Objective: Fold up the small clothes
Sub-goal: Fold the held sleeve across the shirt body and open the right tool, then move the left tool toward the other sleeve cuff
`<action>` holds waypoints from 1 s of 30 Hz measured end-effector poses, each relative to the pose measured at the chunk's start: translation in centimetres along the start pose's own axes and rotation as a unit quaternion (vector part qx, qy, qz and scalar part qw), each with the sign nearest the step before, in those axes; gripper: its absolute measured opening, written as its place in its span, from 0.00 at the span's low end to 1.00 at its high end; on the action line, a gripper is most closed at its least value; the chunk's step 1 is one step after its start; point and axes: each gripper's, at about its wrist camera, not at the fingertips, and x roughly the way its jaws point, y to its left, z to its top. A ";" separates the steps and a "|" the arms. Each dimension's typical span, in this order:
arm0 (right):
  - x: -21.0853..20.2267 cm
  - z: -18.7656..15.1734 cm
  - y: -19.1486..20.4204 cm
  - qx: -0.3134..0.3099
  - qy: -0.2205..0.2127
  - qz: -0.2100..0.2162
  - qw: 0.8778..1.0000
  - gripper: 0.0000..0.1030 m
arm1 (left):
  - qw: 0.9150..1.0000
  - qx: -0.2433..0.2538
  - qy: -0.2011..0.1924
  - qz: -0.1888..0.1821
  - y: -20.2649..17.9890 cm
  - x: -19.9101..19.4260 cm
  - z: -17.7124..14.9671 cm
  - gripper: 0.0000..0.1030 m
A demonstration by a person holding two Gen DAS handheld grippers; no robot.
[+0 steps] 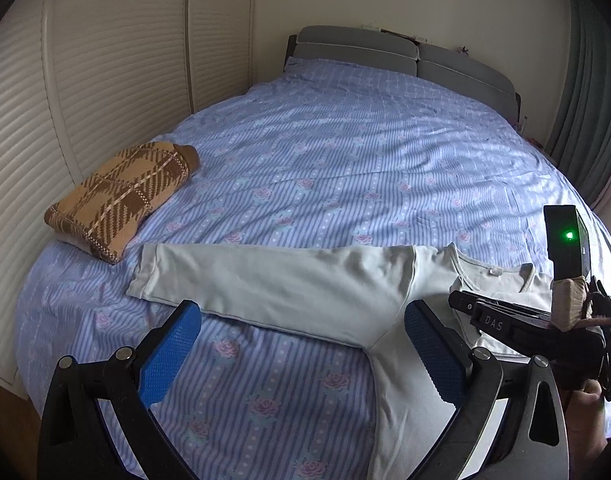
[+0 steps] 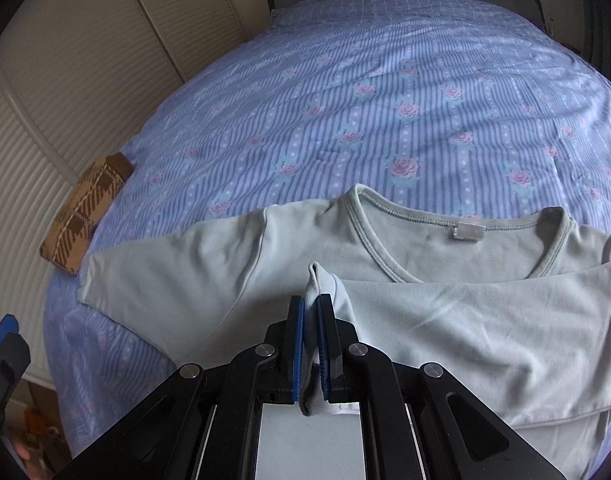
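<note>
Pale green shirt spread across the bed's near edge

The right gripper (image 2: 310, 312) pinches a sleeve cuff of the shirt (image 2: 485, 320); the left gripper (image 1: 303, 344) hovers wide apart above its other sleeve (image 1: 265, 280).

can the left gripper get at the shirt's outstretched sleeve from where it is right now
Probably yes. The left gripper is open and empty, hanging just short of the outstretched sleeve of the pale shirt, with nothing between them. The right gripper, shut on the other sleeve, sits off to the side.
</note>
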 end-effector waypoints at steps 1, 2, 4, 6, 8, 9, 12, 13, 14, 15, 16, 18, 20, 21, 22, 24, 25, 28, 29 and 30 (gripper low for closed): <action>0.3 -0.1 0.2 -0.002 0.002 -0.001 1.000 0.08 | 1.000 0.001 0.002 -0.001 0.0 0.2 -0.1 1.00; 0.4 -0.2 0.3 -0.004 0.003 -0.001 1.000 0.08 | 1.000 0.002 0.004 -0.001 0.0 0.3 -0.2 1.00; 0.6 -0.3 0.5 -0.006 0.006 0.006 1.000 0.10 | 1.000 0.006 0.006 0.000 -0.2 0.5 -0.4 1.00; 0.6 -0.5 0.6 -0.006 0.006 0.017 1.000 0.11 | 1.000 0.012 0.007 0.001 -0.5 0.6 -0.6 1.00; 0.3 -0.5 0.6 -0.005 0.003 0.023 1.000 0.16 | 1.000 0.016 0.007 0.001 -0.8 0.5 -0.6 1.00; -0.1 -0.5 0.6 -0.003 -0.003 0.026 1.000 0.18 | 1.000 0.016 0.007 0.000 -0.9 0.5 -0.6 1.00; -2.4 -0.8 0.1 0.003 -0.035 0.030 0.999 0.25 | 1.000 0.020 0.005 -0.004 -1.5 0.4 -0.6 1.00; -3.3 -0.9 -0.2 0.003 -0.045 0.023 0.999 0.25 | 1.000 0.022 0.004 -0.007 -1.8 0.3 -0.6 1.00; -4.2 -1.0 -0.7 0.004 -0.054 0.015 0.998 0.26 | 1.000 0.025 0.003 -0.010 -2.2 0.3 -0.6 1.00; -5.0 -1.2 -1.2 0.006 -0.062 0.007 0.998 0.26 | 1.000 0.028 0.002 -0.014 -2.6 0.3 -0.7 1.00; -5.9 -1.5 -2.0 0.009 -0.069 -0.001 0.998 0.26 | 0.999 0.031 0.002 -0.019 -3.1 0.4 -0.7 1.00; -7.6 -2.2 -3.7 0.019 -0.083 -0.021 0.996 0.26 | 0.999 0.038 0.001 -0.031 -4.3 0.5 -0.8 1.00; -9.3 -3.1 -5.8 0.032 -0.096 -0.046 0.994 0.26 | 0.998 0.047 0.000 -0.043 -5.7 0.9 -0.9 1.00; -10.1 -3.5 -6.9 0.038 -0.101 -0.061 0.992 0.26 | 0.997 0.053 0.000 -0.047 -6.5 1.2 -0.9 1.00; -10.8 -4.0 -8.1 0.043 -0.105 -0.077 0.991 0.26 | 0.997 0.059 0.000 -0.050 -7.3 1.5 -1.0 1.00; -12.0 -4.8 -10.2 0.048 -0.109 -0.110 0.987 0.26 | 0.996 0.069 0.002 -0.058 -8.9 2.3 -1.1 1.00; -12.4 -5.3 -11.1 0.049 -0.109 -0.124 0.985 0.26 | 0.995 0.073 0.003 -0.061 -9.6 2.7 -1.2 1.00; -13.2 -6.5 -13.6 0.060 -0.109 -0.148 0.981 0.26 | 0.994 0.088 0.009 -0.071 -11.6 4.2 -1.7 1.00; -13.5 -6.9 -14.3 0.063 -0.110 -0.152 0.980 0.26 | 0.993 0.091 0.012 -0.074 -12.1 4.7 -1.9 1.00; -13.6 -7.3 -14.9 0.065 -0.111 -0.157 0.979 0.26 | 0.992 0.094 0.016 -0.077 -12.6 5.2 -2.1 0.99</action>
